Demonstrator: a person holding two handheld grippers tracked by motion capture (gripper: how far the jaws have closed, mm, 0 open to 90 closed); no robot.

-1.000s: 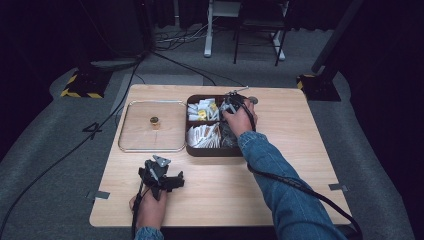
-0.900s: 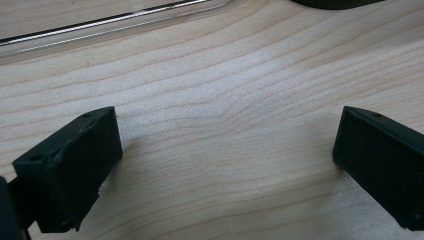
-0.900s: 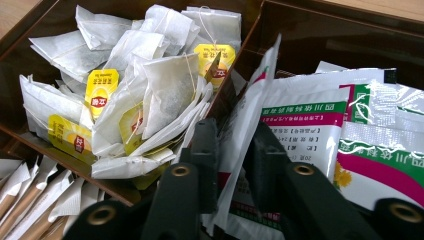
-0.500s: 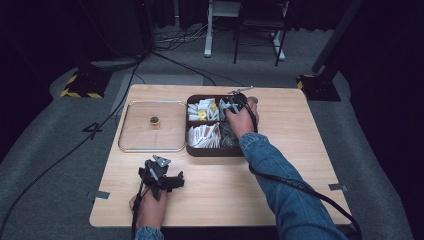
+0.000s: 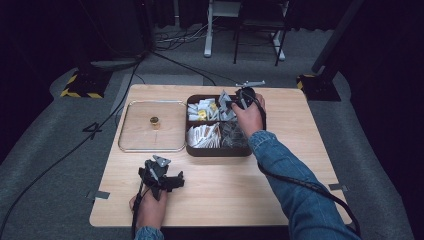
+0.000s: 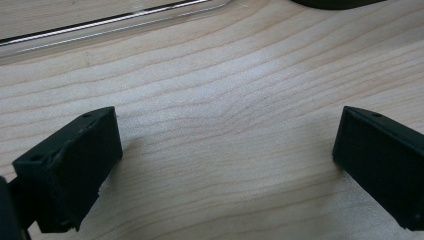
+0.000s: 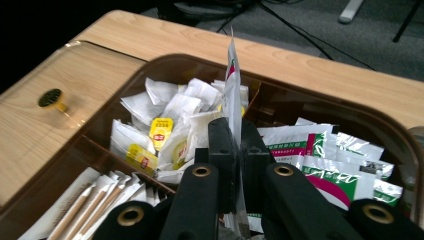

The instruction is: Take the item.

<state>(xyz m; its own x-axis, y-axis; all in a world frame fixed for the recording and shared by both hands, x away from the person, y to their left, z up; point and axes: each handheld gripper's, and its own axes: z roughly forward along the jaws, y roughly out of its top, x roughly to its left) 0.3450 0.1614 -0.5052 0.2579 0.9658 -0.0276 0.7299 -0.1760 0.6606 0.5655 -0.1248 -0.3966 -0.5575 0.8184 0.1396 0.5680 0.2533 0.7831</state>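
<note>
We see a light wooden table point(image 5: 300, 190) standing on grey carpet point(image 5: 45, 170). Black cables point(image 5: 175, 55) trail across the floor behind it, near white desk legs point(image 5: 207, 30) and a dark chair frame point(image 5: 255, 30). Yellow-and-black striped base plates point(image 5: 80, 86) sit at the far left and right corners.

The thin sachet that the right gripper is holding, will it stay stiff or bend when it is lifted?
The sachet stands edge-up above the shut right gripper, so it probably stays fairly stiff. It looks flat and thin, so likely light. Its glossy surface may slip if the grip loosens.
</note>
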